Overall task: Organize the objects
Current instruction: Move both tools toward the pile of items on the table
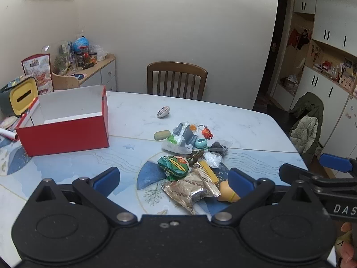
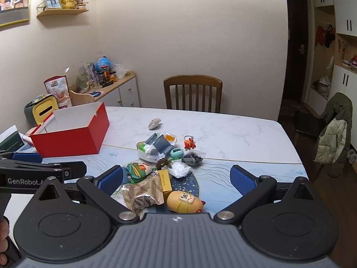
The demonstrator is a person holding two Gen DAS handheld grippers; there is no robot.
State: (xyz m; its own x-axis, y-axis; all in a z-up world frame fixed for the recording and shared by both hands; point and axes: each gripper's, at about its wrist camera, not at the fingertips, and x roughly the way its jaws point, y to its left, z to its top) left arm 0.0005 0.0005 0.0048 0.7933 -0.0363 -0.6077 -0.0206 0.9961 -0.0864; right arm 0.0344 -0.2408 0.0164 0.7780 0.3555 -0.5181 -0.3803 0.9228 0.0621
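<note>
Right wrist view: both grippers (image 2: 176, 179) wide, empty; take the foil snack packet (image 2: 142, 195) by its middle, carry to the red box (image 2: 73, 137).

Partly hidden behind right finger of left tool (image 1: 174, 179): orange figure (image 1: 225, 192). Cut off at frame edge: right tool (image 1: 316, 169), framed picture (image 2: 13, 0). Illegible: print on foil wrapper (image 2: 142, 194). Floor of red box (image 1: 67, 122) largely screened by near wall.
</note>
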